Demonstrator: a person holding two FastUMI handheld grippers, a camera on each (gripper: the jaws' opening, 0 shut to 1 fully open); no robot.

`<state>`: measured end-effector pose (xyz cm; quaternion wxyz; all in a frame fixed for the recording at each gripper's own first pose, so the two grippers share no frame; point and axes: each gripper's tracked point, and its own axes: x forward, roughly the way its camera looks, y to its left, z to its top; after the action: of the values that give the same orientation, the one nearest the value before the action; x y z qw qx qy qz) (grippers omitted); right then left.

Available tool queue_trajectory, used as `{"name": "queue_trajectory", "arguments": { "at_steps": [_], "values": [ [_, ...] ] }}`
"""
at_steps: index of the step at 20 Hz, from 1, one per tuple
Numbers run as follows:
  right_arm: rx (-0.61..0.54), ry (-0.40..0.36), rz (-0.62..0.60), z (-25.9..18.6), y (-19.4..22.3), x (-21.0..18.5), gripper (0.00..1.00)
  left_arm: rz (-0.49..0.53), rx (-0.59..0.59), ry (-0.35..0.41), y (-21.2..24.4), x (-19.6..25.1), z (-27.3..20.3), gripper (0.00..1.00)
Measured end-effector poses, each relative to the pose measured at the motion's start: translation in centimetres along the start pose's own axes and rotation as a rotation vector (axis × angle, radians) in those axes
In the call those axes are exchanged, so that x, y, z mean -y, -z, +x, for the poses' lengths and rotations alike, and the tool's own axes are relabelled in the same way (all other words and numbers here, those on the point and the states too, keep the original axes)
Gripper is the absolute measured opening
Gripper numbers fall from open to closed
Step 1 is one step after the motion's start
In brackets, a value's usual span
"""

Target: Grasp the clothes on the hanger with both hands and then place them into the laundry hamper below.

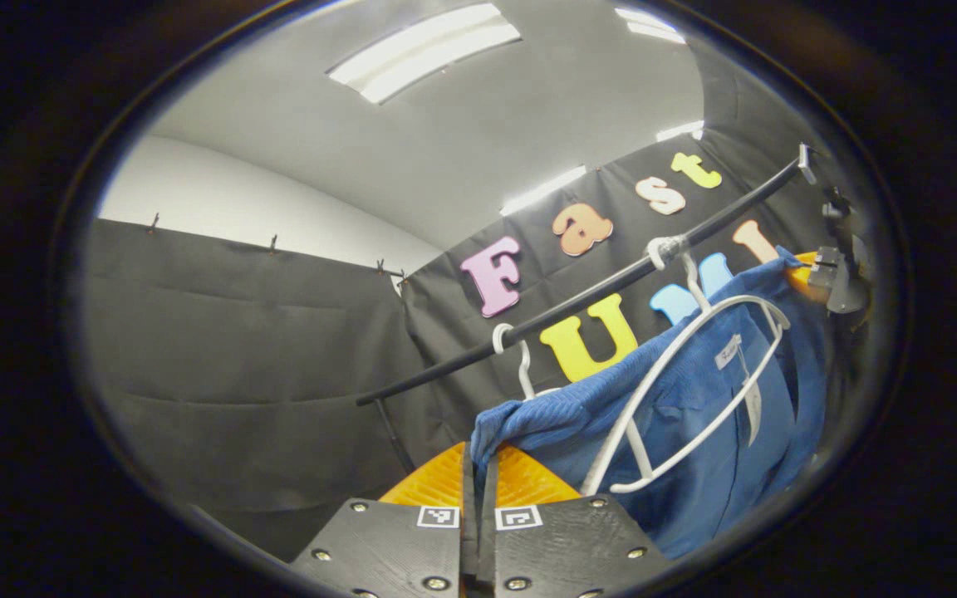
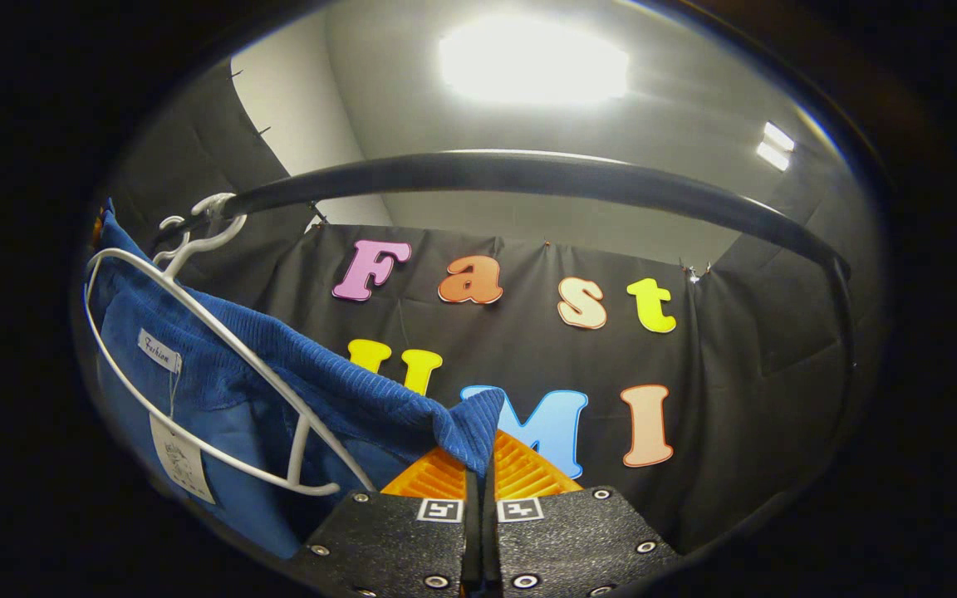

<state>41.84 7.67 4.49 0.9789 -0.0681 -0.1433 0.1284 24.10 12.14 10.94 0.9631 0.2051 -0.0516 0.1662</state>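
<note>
A: Light's from the ceiling. Left gripper view: long panels (image 1: 424, 51) up top, bright but w/ clean edges.
B: Right gripper view?
A: One panel (image 2: 532, 62) blown out, pure white glare, halo across the ceiling.
B: Rest of the booth?
A: Dim. Wall cloth dark, soft folds, no hard shadows.
B: Distortion?
A: Strong fisheye. Rail (image 2: 528, 170) bends into an arc in right gripper view; edges smear and darken.
B: Focus?
A: Cloth (image 1: 694, 399) sharp mid-frame, ribbing readable. Tag (image 2: 175, 453) near the rim soft, print unreadable.
</note>
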Motion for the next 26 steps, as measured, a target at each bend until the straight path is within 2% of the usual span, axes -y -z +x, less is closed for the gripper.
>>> {"name": "queue_trajectory", "arguments": {
  "at_steps": [5,11,14,18,23,26],
  "values": [
    [-0.053,-0.016,-0.001,0.5,2.1,-0.7,0.01,-0.046,-0.064,0.022,3.5,1.0,1.3,0.0],
    [-0.173,-0.016,0.054,0.7,6.4,-1.0,0.01,-0.084,-0.099,0.082,4.9,3.6,1.2,0.02],
    [-0.191,-0.019,0.046,-0.1,7.6,-1.4,0.0,-0.088,-0.112,0.082,5.7,3.7,0.8,0.01],
    [-0.214,-0.048,0.032,-0.8,8.8,-2.5,0.01,-0.149,-0.151,0.073,7.3,3.8,-0.6,0.01],
    [-0.297,-0.072,0.039,-1.6,12.3,-3.3,0.01,-0.159,-0.184,0.081,8.8,5.1,-1.3,0.0],
    [-0.327,-0.088,0.031,-4.2,13.2,-3.6,0.01,-0.166,-0.208,0.08,9.9,5.3,-3.3,0.0]
  ]
}}
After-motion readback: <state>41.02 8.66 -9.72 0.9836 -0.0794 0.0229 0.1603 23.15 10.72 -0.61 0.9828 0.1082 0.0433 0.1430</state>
